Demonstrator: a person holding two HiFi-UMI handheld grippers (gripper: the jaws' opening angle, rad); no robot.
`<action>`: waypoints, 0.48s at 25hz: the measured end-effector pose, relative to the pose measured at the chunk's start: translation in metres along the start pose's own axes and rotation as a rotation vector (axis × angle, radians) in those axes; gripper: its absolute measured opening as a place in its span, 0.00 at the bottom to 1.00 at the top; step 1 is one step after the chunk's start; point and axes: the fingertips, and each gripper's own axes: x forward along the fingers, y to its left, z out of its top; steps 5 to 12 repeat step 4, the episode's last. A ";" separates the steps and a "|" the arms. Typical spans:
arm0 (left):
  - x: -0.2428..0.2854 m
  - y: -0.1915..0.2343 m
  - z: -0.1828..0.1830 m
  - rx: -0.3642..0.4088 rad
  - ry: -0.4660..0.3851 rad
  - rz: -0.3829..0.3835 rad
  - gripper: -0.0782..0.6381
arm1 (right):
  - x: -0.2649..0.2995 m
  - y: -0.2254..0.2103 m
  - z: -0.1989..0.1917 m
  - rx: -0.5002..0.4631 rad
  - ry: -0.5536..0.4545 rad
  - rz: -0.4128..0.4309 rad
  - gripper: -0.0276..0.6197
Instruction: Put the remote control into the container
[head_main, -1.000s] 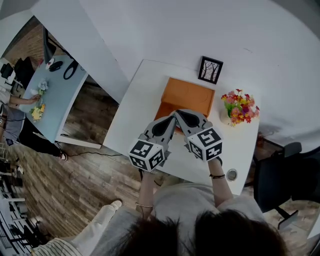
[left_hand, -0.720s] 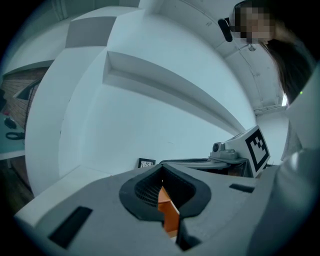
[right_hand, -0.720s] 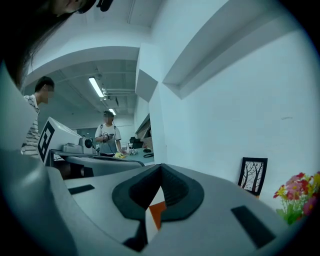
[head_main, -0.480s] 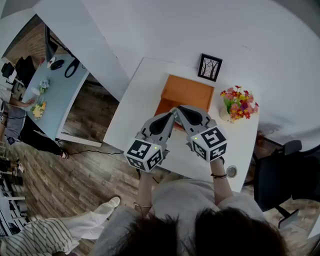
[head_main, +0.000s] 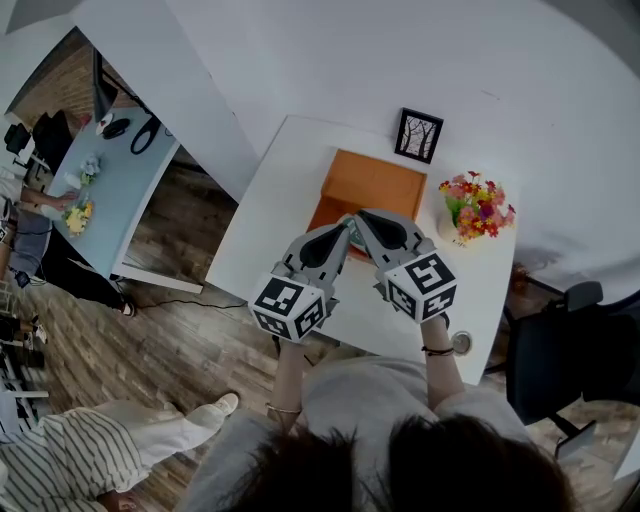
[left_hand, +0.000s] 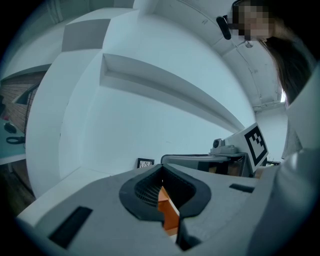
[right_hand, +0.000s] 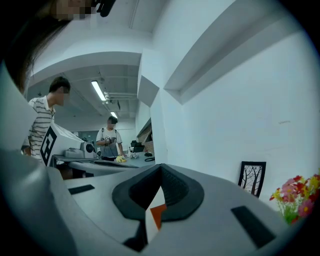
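Change, bystander: the person in striped clothes (head_main: 60, 450), on the floor well to the left of the container (head_main: 380, 185), shows more fully at the head view's lower left than a second ago.
Change, grippers: both sit almost where they were; the tips now look slightly parted from each other.
Table (head_main: 270, 215): white, carrying the orange container near its far side.
Left gripper (head_main: 342, 236): over the container's near edge, jaws pressed together, nothing pinched; only orange shows through the gap behind the tips.
Right gripper (head_main: 366, 220): just beside the left one, over the same edge, jaws pressed together, nothing held.
Remote control: not identifiable for certain; a small grey-green patch (head_main: 352, 236) lies between the two tips at the container's near edge.
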 end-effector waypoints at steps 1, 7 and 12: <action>0.000 -0.001 0.000 0.000 0.001 -0.002 0.11 | -0.001 0.000 0.001 0.006 -0.005 0.002 0.04; 0.000 -0.003 -0.002 0.000 0.003 -0.008 0.11 | -0.002 0.000 0.002 0.006 -0.014 0.003 0.04; 0.000 -0.003 -0.002 0.000 0.003 -0.008 0.11 | -0.002 0.000 0.002 0.006 -0.014 0.003 0.04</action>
